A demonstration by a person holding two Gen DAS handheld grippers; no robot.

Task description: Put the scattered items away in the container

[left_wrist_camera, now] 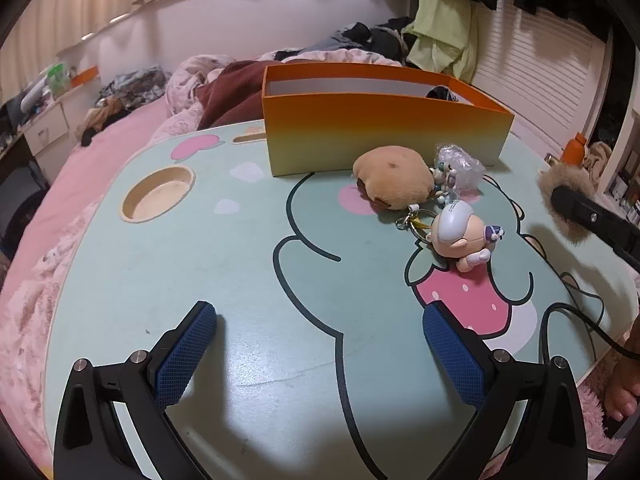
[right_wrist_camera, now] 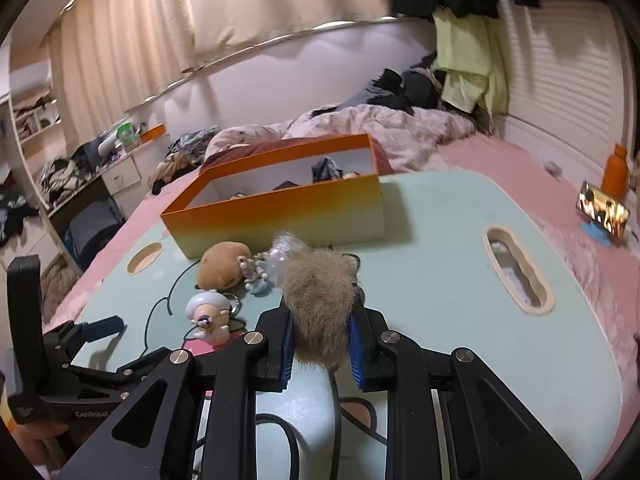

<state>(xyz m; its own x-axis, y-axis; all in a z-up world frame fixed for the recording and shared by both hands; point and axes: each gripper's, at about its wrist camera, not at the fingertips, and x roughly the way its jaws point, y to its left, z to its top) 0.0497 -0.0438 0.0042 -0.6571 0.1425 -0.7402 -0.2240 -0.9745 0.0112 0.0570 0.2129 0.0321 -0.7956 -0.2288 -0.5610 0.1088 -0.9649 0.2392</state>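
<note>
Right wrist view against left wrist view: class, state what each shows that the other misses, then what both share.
Only the right wrist view shows the right gripper closed on the furry pom-pom, dark items inside the orange box, the lit phone on the bed, and the table's oblong slot.

Only the left wrist view shows the left gripper with its jaws wide apart and nothing between them.

Both show the box, the tan plush, the doll keychain, the crinkly plastic bag and the round cup hole.
</note>
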